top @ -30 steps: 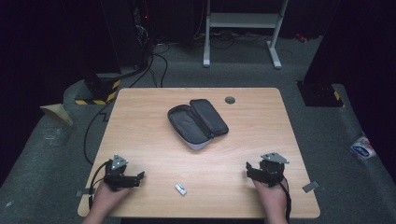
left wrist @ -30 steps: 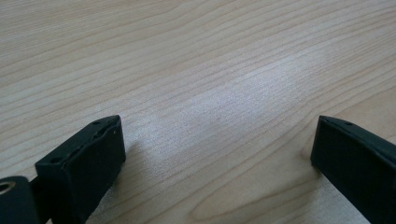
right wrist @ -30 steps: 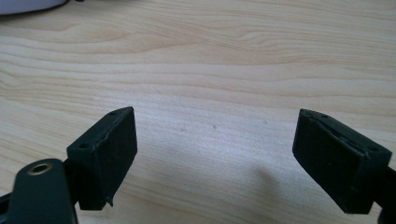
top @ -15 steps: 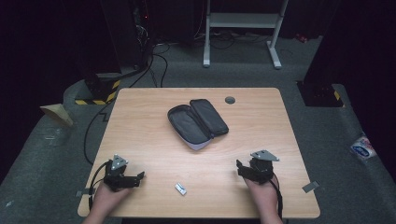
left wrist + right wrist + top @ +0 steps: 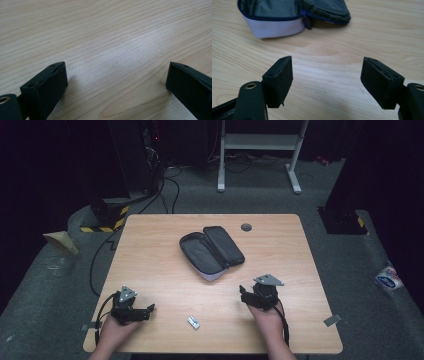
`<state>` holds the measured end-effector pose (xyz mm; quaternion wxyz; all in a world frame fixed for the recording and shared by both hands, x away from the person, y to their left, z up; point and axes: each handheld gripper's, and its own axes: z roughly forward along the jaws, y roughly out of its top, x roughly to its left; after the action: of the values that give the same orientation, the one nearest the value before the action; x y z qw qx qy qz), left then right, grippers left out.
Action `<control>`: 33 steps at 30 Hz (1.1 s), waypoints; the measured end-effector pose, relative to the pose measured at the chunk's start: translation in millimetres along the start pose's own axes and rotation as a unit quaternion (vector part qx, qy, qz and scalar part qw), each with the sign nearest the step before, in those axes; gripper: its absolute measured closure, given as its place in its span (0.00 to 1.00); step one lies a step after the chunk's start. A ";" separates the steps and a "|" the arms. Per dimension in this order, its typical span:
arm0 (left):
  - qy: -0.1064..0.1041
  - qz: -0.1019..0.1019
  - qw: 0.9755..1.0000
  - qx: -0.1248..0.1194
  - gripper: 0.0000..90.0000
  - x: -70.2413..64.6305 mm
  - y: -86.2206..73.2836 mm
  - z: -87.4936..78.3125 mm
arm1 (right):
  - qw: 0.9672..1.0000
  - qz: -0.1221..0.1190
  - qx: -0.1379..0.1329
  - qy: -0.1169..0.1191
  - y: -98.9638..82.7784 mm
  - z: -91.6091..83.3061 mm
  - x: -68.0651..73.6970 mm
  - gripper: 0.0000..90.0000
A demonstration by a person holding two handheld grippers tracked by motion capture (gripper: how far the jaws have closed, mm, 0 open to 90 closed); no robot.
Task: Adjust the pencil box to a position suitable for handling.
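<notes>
Right gripper (image 5: 325,75) spread and empty, with the open pouch (image 5: 294,17) just ahead.

Its jaws had just been narrowing, nothing between them. Beyond them lay the pouch: soft, light and floppy by its look, best pinched at the stiffer pale zippered wall. Farther off, the left gripper (image 5: 142,311) gaped empty over bare table (image 5: 105,37).

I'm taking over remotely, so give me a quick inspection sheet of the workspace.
Surface: wooden table, bare grain around the items.
Job's things: open zip case mid-table; small white item near the front edge.
Clutter: dark round disc at the far edge.
Grippers: left gripper open, nothing between its jaws; right gripper open with jaws just narrowing, nothing between them, facing the case.
Cables: one trails from each gripper; more on the floor.
Surroundings: dark room, grey floor, white stand legs behind.
</notes>
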<state>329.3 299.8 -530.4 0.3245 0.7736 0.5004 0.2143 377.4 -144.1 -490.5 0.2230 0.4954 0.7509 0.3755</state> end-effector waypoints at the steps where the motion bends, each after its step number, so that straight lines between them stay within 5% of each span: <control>1: 0.000 0.000 1.000 0.000 0.04 0.0 0.1 0.1 | 1.000 -0.006 -0.003 0.004 5.1 2.7 5.4 0.30; 21: -0.002 -0.002 1.000 0.000 0.05 -0.6 0.2 0.3 | 1.000 -0.002 -0.019 0.017 58.6 41.3 39.5 0.35; 33: -0.004 0.000 1.000 0.000 0.05 -0.3 0.4 0.4 | 1.000 0.018 0.004 0.008 60.4 74.7 45.9 0.32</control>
<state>329.8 299.3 -530.4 0.3262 0.7745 0.4992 0.2111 446.2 -62.9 -487.6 0.2085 0.5069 0.7448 0.3807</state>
